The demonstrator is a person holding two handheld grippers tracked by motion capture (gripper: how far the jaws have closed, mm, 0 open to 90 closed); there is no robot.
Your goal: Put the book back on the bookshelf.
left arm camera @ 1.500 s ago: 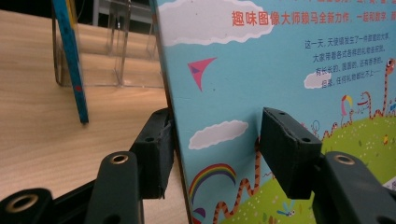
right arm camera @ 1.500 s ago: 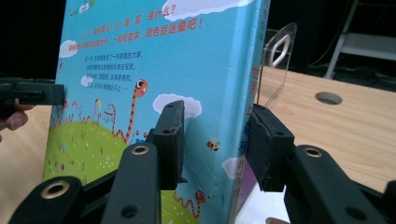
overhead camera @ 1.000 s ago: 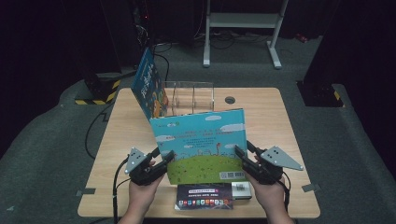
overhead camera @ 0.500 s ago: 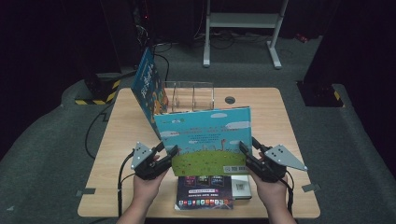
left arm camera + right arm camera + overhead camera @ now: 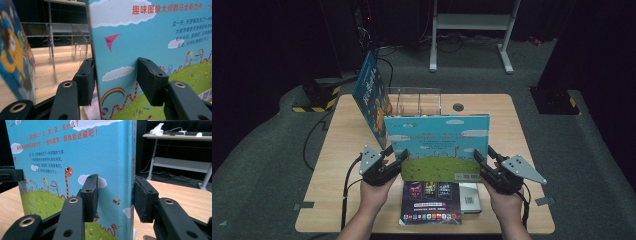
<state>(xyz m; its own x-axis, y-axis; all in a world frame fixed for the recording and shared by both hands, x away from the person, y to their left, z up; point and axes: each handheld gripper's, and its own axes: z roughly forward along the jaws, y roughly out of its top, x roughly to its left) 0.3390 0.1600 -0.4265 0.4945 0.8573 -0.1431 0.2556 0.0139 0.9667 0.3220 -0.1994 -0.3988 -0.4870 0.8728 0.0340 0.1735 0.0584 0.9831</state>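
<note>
A sky-blue picture book (image 5: 437, 145) with clouds and a green hill stands upright in the air above the table's front, back cover toward me. My left gripper (image 5: 396, 154) is shut on its lower left edge, one jaw behind the book (image 5: 150, 32) and one on the cover. My right gripper (image 5: 482, 155) is shut on the lower right edge at the spine, and the book (image 5: 75, 152) sits between its jaws.
Another blue picture book (image 5: 372, 100) leans on the left of a clear acrylic rack (image 5: 417, 100) at the back of the wooden table (image 5: 522, 130). A dark book (image 5: 432, 202) and a white one (image 5: 469, 197) lie below the held book. A white frame (image 5: 472, 30) stands beyond.
Both grippers have raised the sky-blue book and tipped it from leaning back to nearly upright. More of the dark book under it now shows.
</note>
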